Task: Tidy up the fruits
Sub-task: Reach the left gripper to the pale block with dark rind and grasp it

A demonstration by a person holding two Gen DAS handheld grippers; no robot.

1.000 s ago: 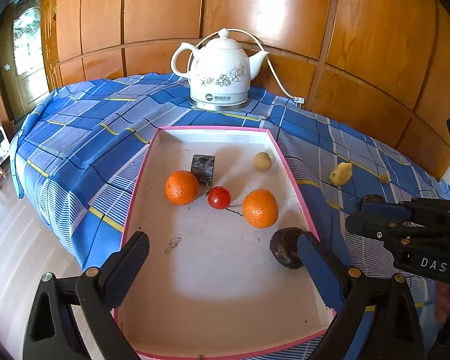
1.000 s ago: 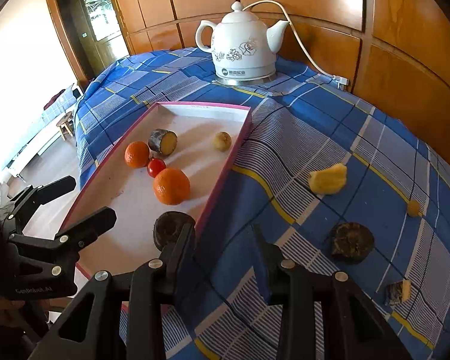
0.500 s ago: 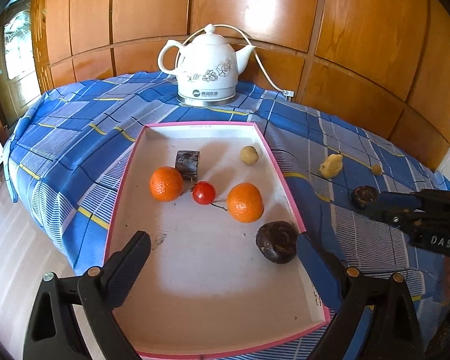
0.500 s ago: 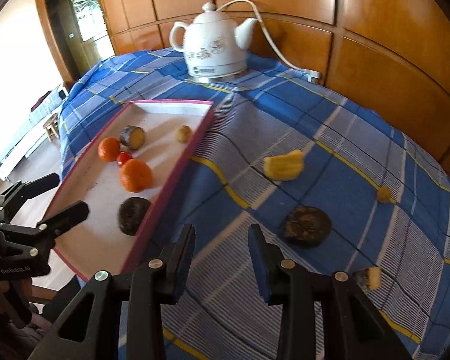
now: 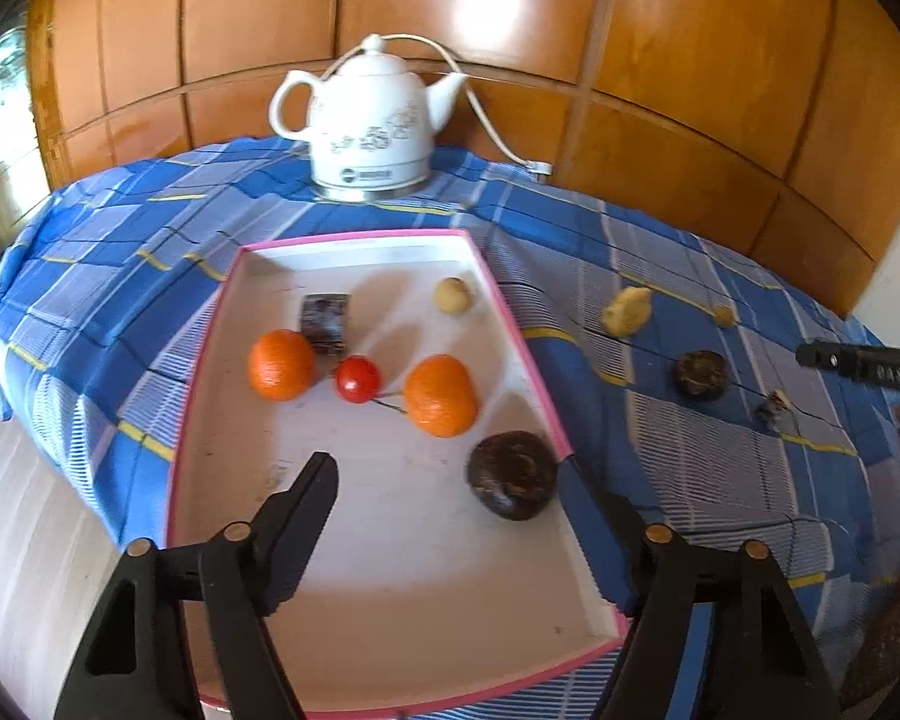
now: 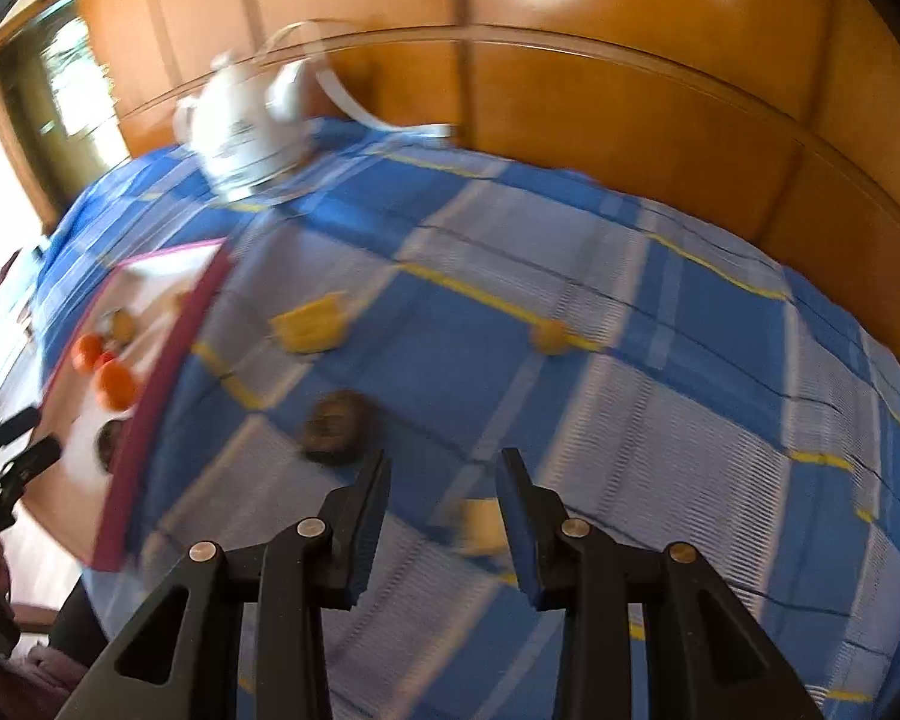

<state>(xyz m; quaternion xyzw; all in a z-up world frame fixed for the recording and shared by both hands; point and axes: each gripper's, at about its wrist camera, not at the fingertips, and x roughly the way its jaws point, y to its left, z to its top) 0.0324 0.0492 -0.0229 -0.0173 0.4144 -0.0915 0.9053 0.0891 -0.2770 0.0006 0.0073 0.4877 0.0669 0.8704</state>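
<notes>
Left claw (image 5: pixel 450 474) narrowing — still empty over tray (image 5: pixel 510 312), right claw (image 6: pixel 444 462) gapped, swung rightward

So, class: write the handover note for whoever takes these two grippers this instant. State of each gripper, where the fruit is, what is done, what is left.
Left gripper: over the near end of the pink-rimmed tray, holding nothing; its jaws have just been closing.
Right gripper: out over the blue checked cloth, jaws apart, holding nothing; view blurred.
In the tray: two oranges, a red tomato, a dark round fruit, a dark cut piece, a small pale fruit.
On the cloth: yellow chunk, dark round fruit, small orange-yellow piece, small piece by the right gripper.
Left: those four into the tray.
</notes>
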